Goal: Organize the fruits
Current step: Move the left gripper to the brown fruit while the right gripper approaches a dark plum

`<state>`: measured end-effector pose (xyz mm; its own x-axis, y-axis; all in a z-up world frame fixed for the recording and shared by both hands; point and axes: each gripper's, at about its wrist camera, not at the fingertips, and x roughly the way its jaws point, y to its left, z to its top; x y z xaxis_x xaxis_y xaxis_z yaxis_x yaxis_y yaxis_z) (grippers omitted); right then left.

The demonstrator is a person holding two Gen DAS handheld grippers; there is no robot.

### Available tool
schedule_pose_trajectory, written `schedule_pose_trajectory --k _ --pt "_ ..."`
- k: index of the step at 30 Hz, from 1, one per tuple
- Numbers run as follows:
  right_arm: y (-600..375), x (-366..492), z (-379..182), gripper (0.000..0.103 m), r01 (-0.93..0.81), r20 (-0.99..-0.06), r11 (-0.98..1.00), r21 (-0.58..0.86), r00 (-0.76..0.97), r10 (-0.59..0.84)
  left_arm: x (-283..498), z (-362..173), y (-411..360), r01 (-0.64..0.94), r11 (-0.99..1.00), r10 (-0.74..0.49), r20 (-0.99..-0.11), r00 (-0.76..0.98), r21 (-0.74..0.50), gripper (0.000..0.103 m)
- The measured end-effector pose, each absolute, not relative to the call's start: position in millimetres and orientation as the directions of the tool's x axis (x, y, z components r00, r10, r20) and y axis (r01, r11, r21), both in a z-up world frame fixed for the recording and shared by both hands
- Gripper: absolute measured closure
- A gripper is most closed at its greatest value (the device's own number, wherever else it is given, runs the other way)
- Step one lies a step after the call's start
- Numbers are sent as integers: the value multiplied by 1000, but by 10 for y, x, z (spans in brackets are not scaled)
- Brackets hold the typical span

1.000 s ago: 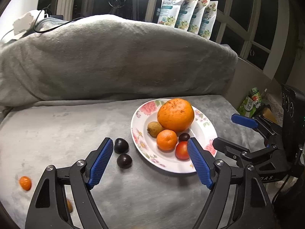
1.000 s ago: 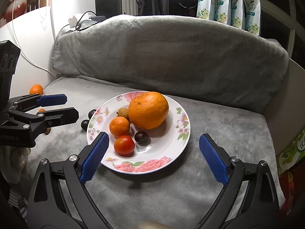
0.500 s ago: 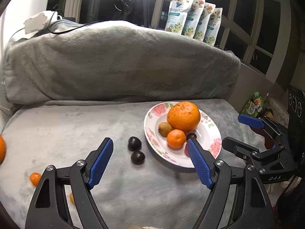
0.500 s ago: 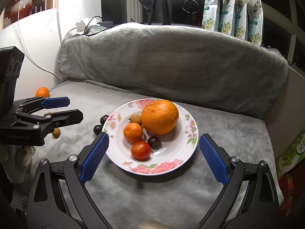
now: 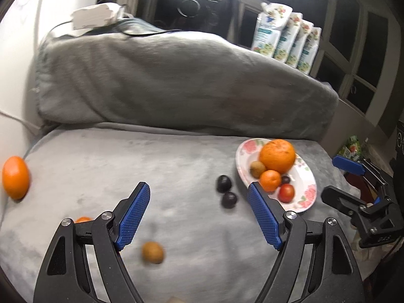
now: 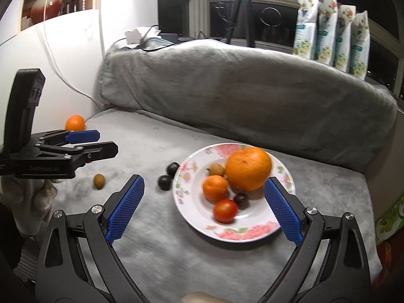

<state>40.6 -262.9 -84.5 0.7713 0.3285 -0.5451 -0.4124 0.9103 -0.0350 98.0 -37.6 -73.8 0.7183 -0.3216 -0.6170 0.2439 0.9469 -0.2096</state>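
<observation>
The floral plate (image 6: 234, 234), at the centre right of the right wrist view, already carries a big orange (image 6: 248, 168), a mandarin (image 6: 215, 187), a tomato (image 6: 225, 210), a small brown fruit (image 6: 216, 169) and a dark plum (image 6: 241, 200). By that count the sorting looks about half done. Left on the grey blanket (image 5: 176, 166) are two dark plums (image 5: 224, 183) beside the plate's rim, a brown fruit (image 5: 152, 252) at lower centre, an orange (image 5: 15, 177) at far left and a half-hidden mandarin (image 5: 83, 219). The left tool (image 5: 197, 214) and the right tool (image 6: 202, 207) both gape wide, holding nothing.
</observation>
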Motion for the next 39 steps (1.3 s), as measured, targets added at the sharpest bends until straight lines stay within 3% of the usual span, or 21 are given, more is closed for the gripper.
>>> schedule_pose_trajectory --k 18,28,32,39 --pt "-1782 421 -1042 6 -599 -591 800 -43 661 463 881 -1004 544 76 975 -198 -656 729 -209 26" --pt "-1388 427 -1182 22 -674 -633 739 -23 582 511 820 -1193 777 42 975 -183 -689 701 -217 35" --pt "-1237 413 -1262 24 -700 -652 714 -19 549 522 829 -1249 815 38 974 -186 -699 690 -222 46" --pt "-1040 415 -1387 34 -730 -682 684 -5 503 532 838 -1291 830 43 973 -195 -702 685 -228 51"
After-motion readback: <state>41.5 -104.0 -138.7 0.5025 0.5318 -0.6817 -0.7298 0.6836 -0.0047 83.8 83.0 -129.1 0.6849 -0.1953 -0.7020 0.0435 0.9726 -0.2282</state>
